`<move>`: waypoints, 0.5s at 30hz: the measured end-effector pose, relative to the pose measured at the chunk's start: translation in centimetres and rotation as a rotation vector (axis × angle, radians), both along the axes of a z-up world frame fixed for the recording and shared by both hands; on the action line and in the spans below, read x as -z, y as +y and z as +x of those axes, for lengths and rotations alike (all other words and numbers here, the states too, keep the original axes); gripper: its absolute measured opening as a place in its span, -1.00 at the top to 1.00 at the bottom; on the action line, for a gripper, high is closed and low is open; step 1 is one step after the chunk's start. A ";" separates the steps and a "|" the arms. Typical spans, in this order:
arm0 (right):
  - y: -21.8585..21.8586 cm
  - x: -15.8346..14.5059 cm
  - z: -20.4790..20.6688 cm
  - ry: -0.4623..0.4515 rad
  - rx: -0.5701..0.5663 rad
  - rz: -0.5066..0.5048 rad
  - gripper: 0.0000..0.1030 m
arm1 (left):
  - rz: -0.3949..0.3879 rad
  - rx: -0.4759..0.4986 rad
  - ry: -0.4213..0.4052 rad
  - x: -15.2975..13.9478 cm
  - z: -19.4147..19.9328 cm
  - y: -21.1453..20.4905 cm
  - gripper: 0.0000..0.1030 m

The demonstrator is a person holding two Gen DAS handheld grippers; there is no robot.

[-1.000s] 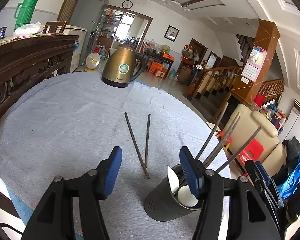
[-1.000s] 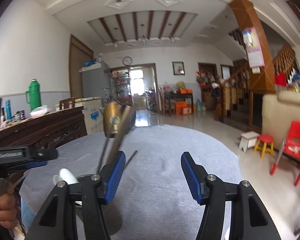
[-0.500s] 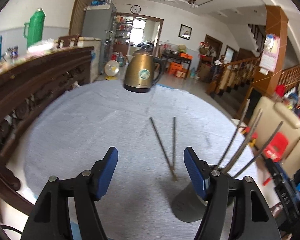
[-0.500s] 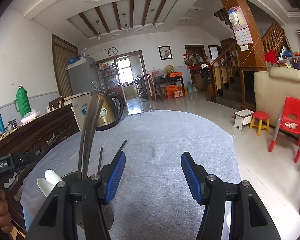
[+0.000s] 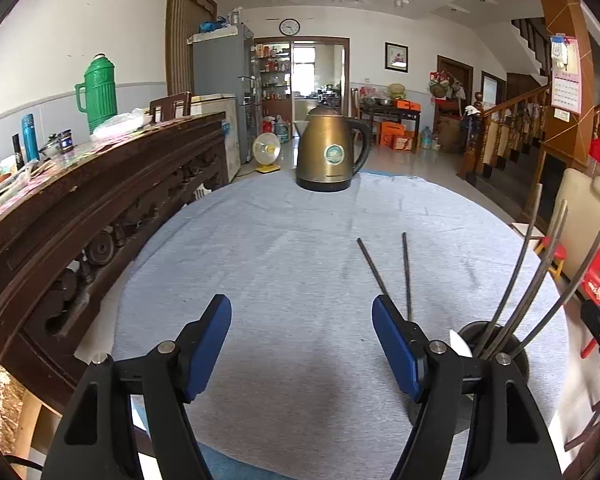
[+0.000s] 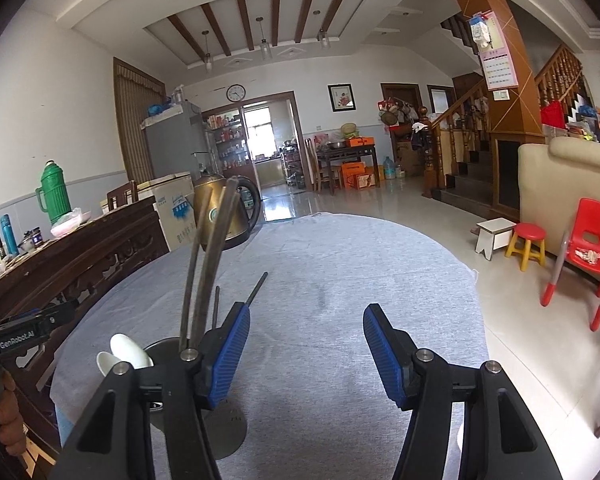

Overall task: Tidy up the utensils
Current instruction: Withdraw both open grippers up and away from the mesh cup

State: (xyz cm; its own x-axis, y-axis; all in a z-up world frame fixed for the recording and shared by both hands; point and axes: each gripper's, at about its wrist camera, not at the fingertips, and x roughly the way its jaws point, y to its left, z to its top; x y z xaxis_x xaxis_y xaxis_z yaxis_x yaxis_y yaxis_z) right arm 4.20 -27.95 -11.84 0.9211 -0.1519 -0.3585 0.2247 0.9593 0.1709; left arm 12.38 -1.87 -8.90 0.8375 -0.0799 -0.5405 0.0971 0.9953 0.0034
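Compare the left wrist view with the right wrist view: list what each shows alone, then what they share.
Left wrist only: the left tool, jaws opening with nothing between them, and a fan on the floor.
Right wrist only: the right tool, open and empty, and a red chair.
Both: the kettle, two loose chopsticks on the cloth, and the utensil holder.

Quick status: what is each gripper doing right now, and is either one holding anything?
Left gripper: fingers opening, nothing between them.
Right gripper: open, holding nothing.
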 end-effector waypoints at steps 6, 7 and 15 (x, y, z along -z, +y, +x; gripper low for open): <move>0.4 -0.3 -0.1 0.002 -0.019 0.002 -0.23 | 0.011 -0.020 0.010 0.3 0.1 0.2 -0.44; 0.5 -0.3 -0.1 0.001 -0.022 0.002 -0.24 | 0.012 -0.022 0.012 0.3 0.1 0.2 -0.44; 1.5 0.1 0.0 0.018 -0.049 0.002 -0.29 | 0.038 -0.025 0.017 0.6 0.1 -0.2 -0.44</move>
State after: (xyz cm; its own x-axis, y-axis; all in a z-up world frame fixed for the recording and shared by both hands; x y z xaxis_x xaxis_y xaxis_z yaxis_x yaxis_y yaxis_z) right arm 4.23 -26.40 -11.92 0.9209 -0.1058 -0.3752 0.1804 0.9689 0.1696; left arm 12.44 -2.06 -9.51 0.8297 -0.0386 -0.5568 0.0729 0.9965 0.0396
